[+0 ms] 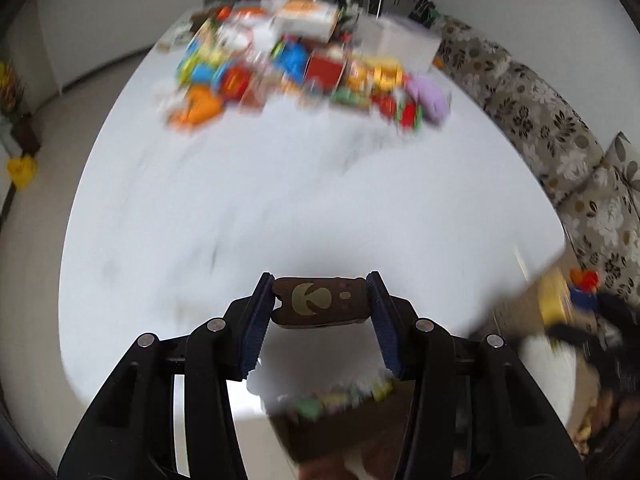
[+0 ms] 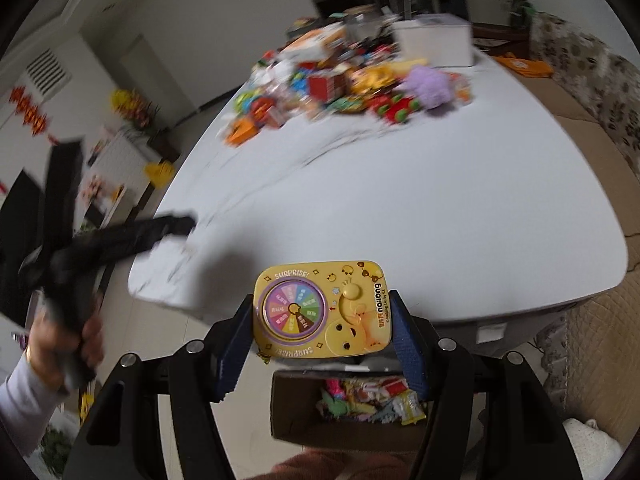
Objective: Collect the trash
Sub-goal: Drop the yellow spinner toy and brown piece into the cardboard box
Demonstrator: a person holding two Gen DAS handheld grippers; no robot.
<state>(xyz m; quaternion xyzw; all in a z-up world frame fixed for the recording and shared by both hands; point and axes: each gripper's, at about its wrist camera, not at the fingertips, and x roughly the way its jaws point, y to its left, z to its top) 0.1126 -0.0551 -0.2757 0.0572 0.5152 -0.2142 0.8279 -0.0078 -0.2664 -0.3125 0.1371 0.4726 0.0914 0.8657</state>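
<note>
Yellow toy box (image 2: 323, 309) spans fingers (image 2: 408, 340) crosswise, upside-down.

Bright, even daylight in both views, soft and without hard glare. Faint grey shadow on the white desk (image 1: 304, 200) just ahead of the left claw (image 1: 320, 300). Heavy motion smear across the far pile of clutter (image 1: 304, 68) beyond that claw, colours running sideways. Sharp only close in: the brown piece (image 1: 320, 302) between the pads. Same in the right wrist view: crisp yellow card (image 2: 322, 310) in the right claw (image 2: 322, 320), smeared black streak (image 2: 120, 240) off to the claw's left. Strong fisheye bending toward the rims, dark vignette at every corner.
</note>
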